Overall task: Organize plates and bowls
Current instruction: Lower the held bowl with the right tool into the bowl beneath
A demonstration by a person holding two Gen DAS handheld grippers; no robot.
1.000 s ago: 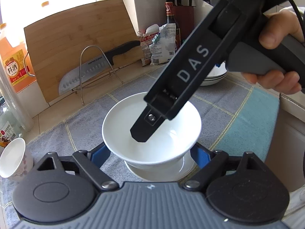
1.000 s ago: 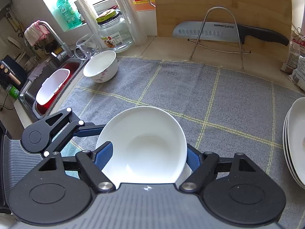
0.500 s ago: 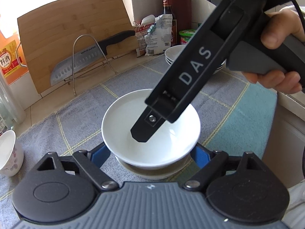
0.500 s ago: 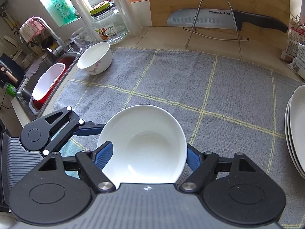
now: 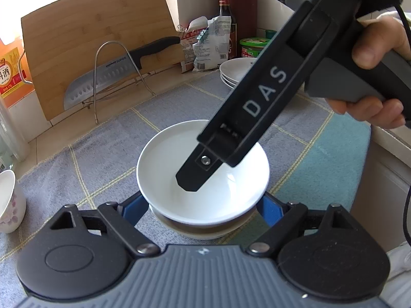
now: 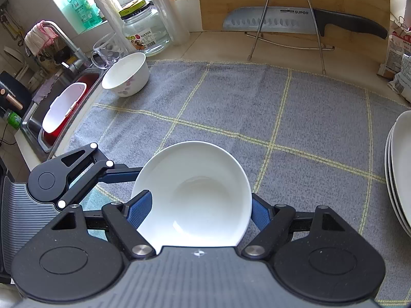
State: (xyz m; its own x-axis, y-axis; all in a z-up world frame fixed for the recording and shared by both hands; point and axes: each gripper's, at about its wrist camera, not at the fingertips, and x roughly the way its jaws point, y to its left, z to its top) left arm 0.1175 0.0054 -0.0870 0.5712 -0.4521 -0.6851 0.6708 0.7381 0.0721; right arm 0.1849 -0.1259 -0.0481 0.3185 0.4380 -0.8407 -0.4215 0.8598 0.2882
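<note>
Gripping the upper bowl [image 6: 195,179] across its width with the right gripper [image 6: 199,210]: blue pads set against opposite sides, jaws narrowed only as far as the bowl allows. Seen from the left wrist, reaches down from the upper right in a person's hand [image 5: 380,51], with the nearer black finger [image 5: 195,174] crossing in front of the bowl's hollow.

Faces mouth upward, tipped a little toward the right wrist camera. Round, so without a long axis to point any way. Plain white, nothing inside.

Sits nested on a lower bowl [image 5: 200,231], of which only a thin band shows under the rim. Closed on that lower bowl with the left gripper [image 5: 199,206], its blue pads tucked under the upper rim on either side, jaws fairly wide. Crosses the right gripper's line roughly at a right angle, coming in from the left of the right wrist view.

Placed at the near part of a grey checked cloth [image 6: 231,97] spread over the desk [image 6: 218,43]. Well apart to the right, a stack of white plates [image 6: 400,169], also mouth up. Well apart at the cloth's far left corner, a flowered bowl [image 6: 125,77], upright, beside the sink. Behind the cloth, a knife [image 6: 269,21] lying level across a wire rack, blade left, handle right, against a wooden cutting board [image 5: 90,38].
</note>
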